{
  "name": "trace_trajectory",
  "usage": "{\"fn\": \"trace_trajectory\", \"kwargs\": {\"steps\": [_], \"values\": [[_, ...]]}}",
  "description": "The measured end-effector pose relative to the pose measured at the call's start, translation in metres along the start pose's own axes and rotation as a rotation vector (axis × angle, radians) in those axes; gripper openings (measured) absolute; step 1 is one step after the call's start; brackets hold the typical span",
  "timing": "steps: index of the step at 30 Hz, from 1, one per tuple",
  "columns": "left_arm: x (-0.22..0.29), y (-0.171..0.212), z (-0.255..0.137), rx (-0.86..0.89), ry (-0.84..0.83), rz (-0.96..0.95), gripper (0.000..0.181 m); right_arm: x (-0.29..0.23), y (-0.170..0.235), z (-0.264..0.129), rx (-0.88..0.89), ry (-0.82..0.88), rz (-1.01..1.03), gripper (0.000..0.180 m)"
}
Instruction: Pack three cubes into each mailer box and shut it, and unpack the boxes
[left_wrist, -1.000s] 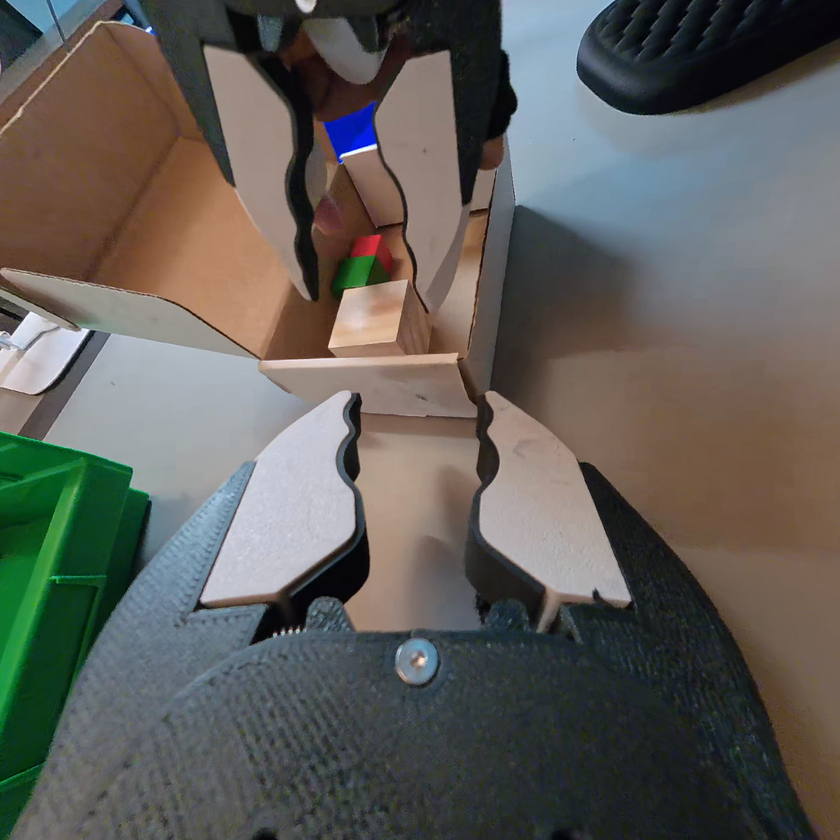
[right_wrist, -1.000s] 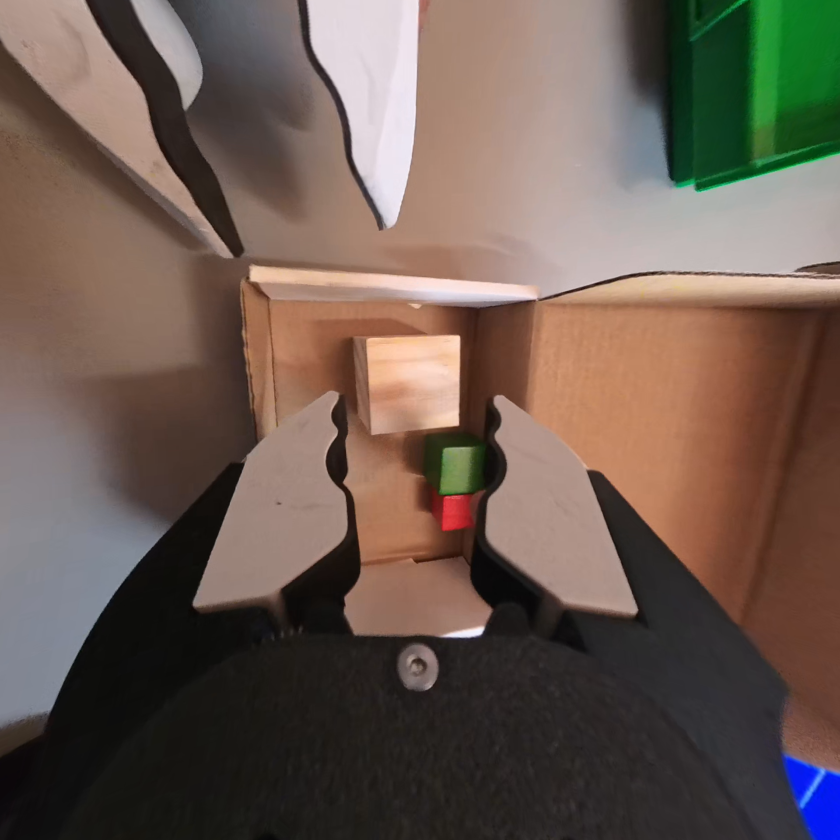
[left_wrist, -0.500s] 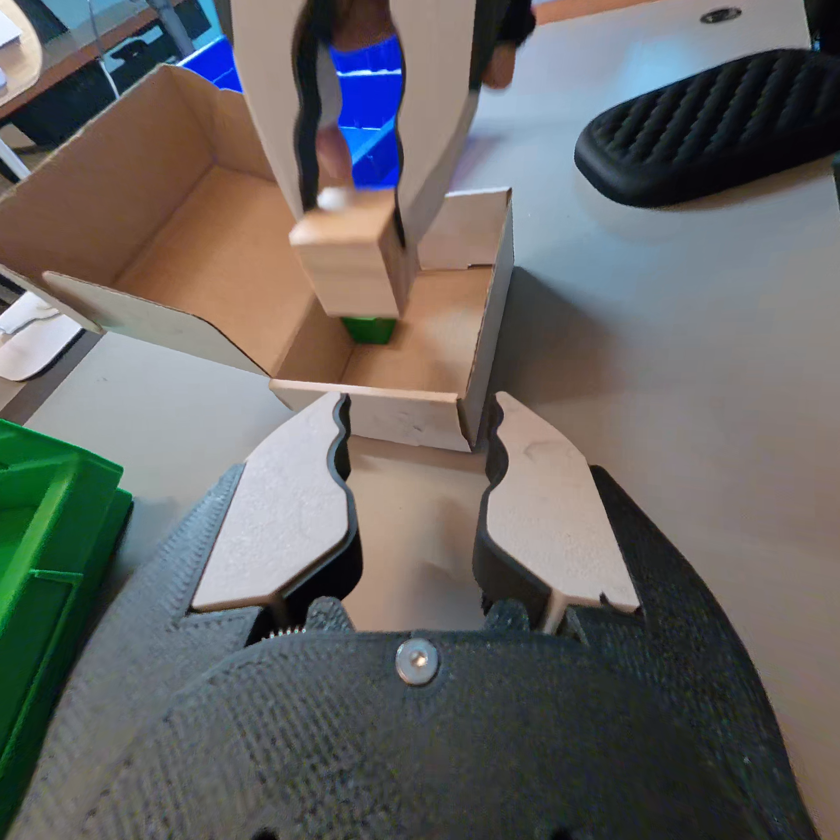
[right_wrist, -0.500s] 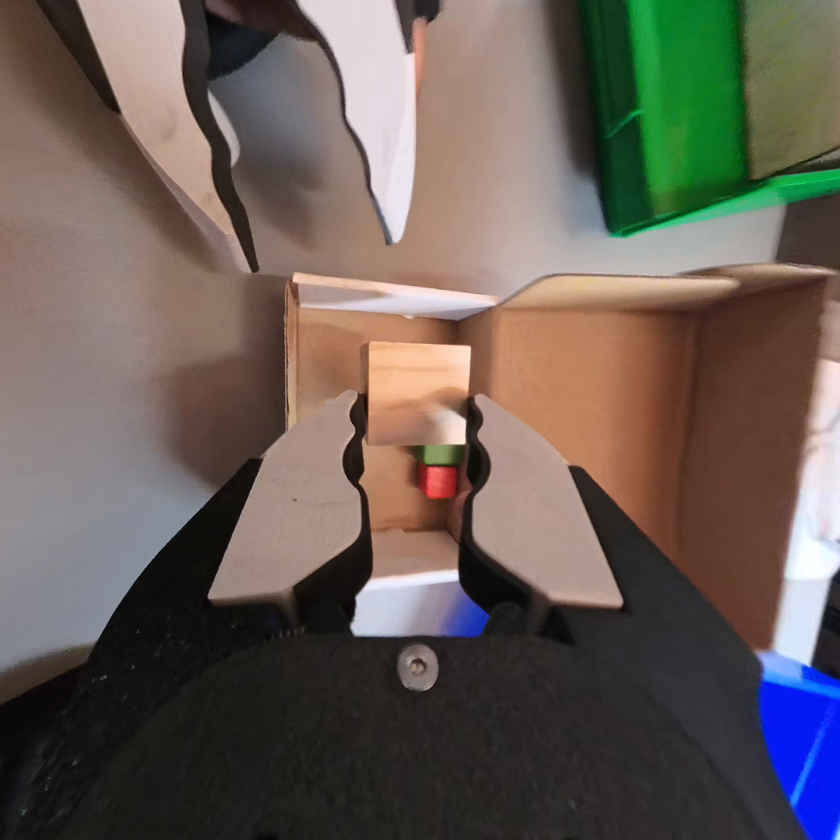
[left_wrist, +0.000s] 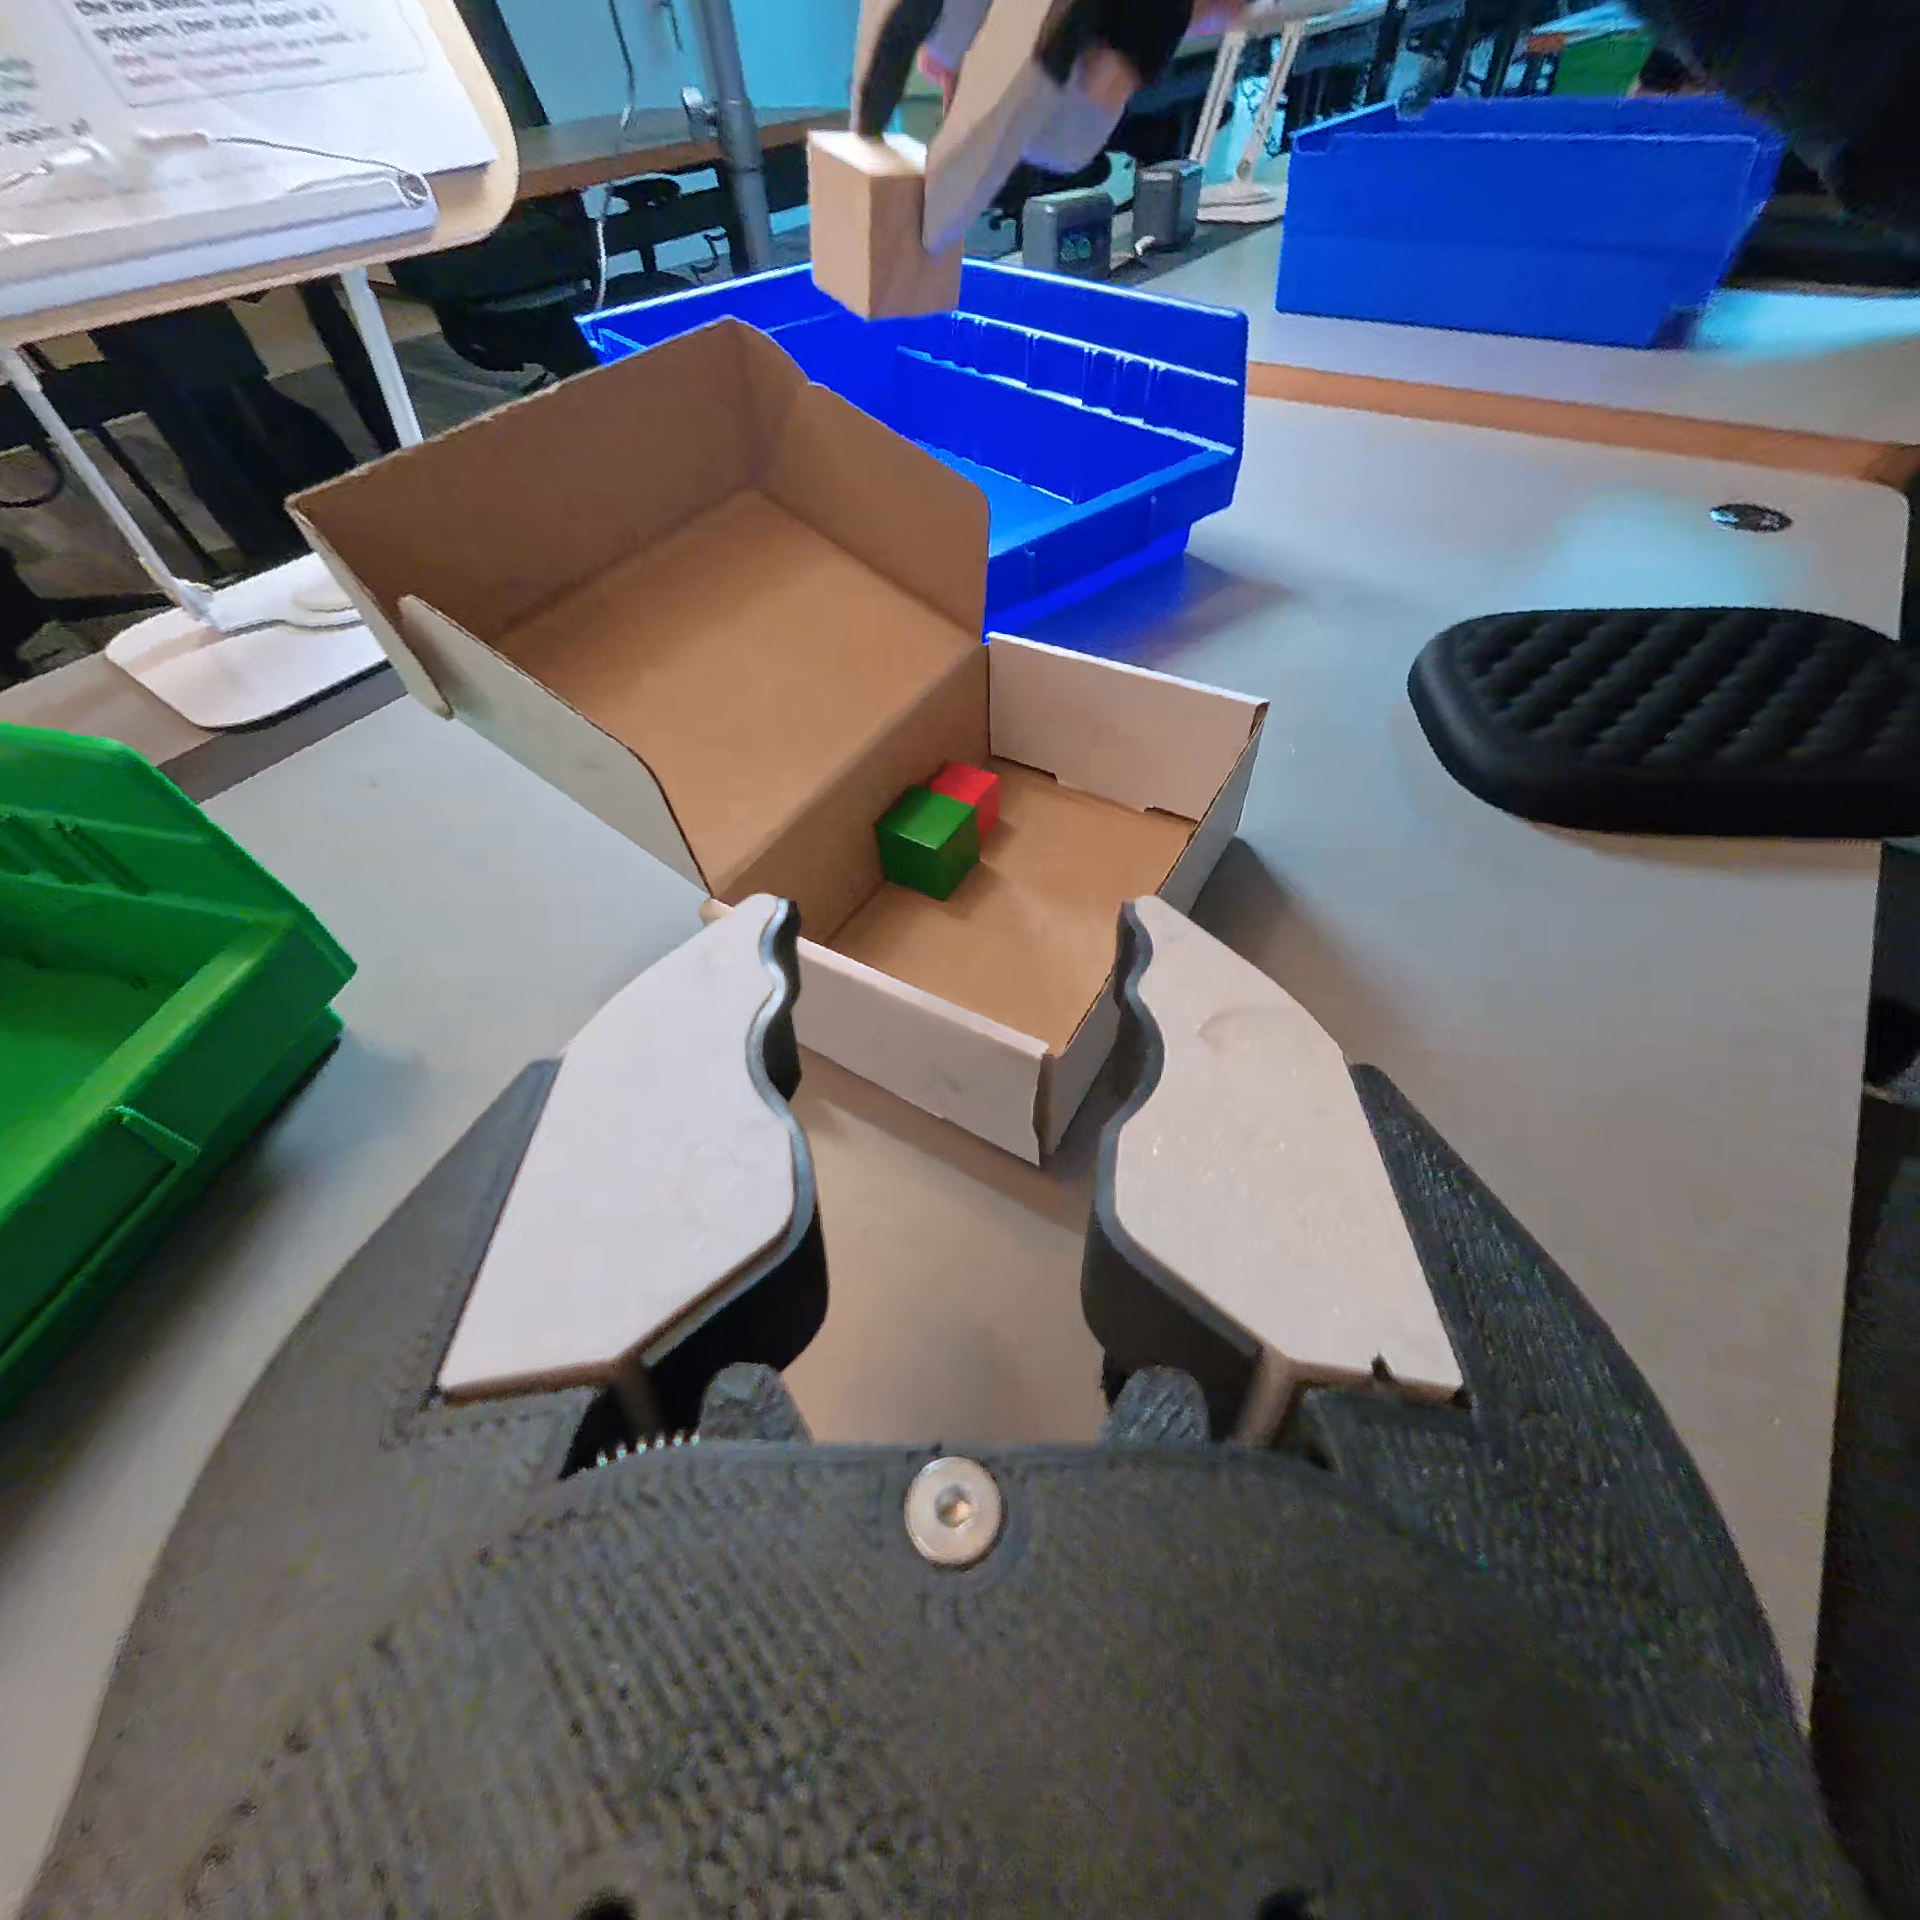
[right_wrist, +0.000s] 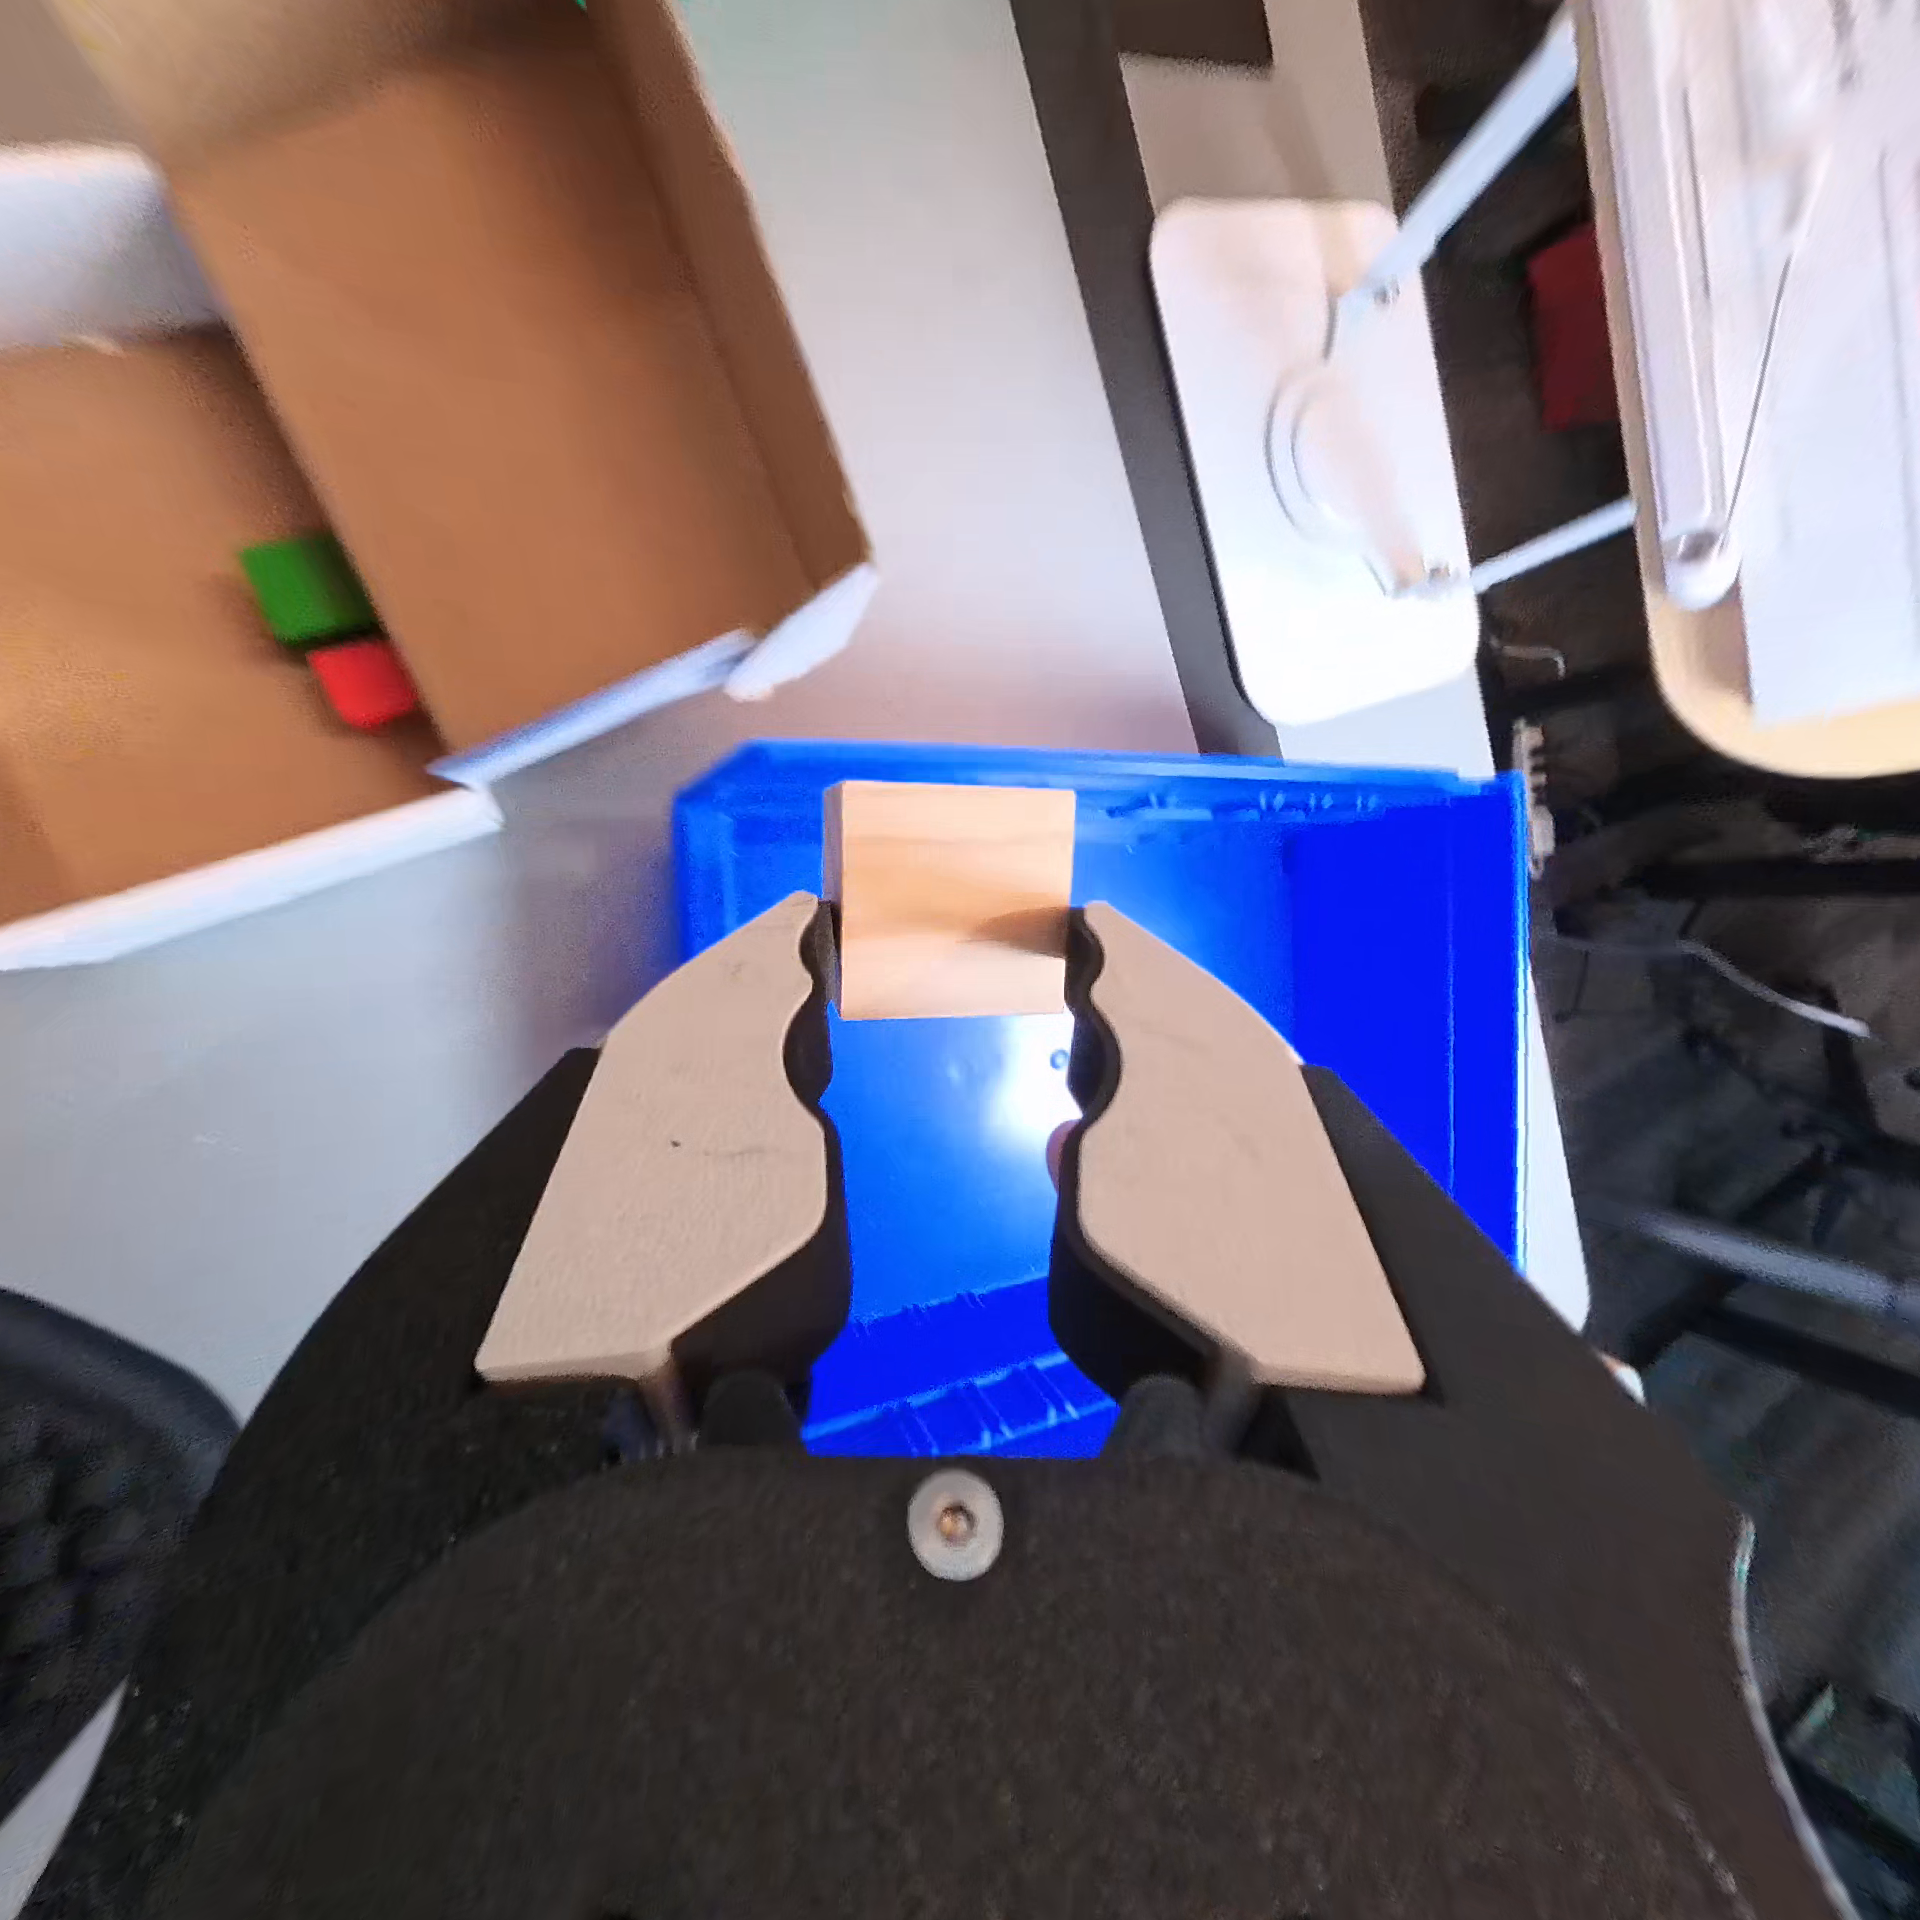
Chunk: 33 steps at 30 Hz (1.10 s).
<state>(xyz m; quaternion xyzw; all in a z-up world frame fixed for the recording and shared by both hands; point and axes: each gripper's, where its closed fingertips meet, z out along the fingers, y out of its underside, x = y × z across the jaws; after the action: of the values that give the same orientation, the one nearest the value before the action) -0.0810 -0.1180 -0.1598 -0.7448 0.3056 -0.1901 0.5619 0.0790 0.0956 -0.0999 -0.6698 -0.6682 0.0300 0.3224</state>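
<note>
The grey desk (left_wrist: 1455, 1039) carries an open mailer box (left_wrist: 935, 1049), a blue bin (left_wrist: 1122, 488), a green bin (left_wrist: 156, 1039) and a black pad (left_wrist: 1683, 727).

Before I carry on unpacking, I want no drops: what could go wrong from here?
The right gripper pinches the wooden cube only at its fingertips, so it might slip or twist before it is low in the blue bin. The green cube and red cube touch, so grabbing one may nudge the other.
</note>
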Motion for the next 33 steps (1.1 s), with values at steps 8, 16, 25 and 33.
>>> {"fn": "trace_trajectory", "kwargs": {"steps": [8,16,25,33], "values": [[-0.001,0.004,0.0,-0.003,-0.046,-0.018,0.062,0.031,0.06,0.069,-0.085,-0.037,0.071,0.043],[-0.003,0.01,0.002,-0.021,-0.044,-0.017,0.063,0.018,0.075,0.116,-0.143,-0.112,0.03,0.043],[-0.004,0.012,0.003,-0.026,-0.044,-0.019,0.063,0.01,0.08,0.127,-0.159,-0.159,0.028,0.043],[-0.003,0.012,0.003,-0.027,-0.047,-0.018,0.064,0.011,0.056,0.104,-0.069,-0.123,0.116,0.055]]}}
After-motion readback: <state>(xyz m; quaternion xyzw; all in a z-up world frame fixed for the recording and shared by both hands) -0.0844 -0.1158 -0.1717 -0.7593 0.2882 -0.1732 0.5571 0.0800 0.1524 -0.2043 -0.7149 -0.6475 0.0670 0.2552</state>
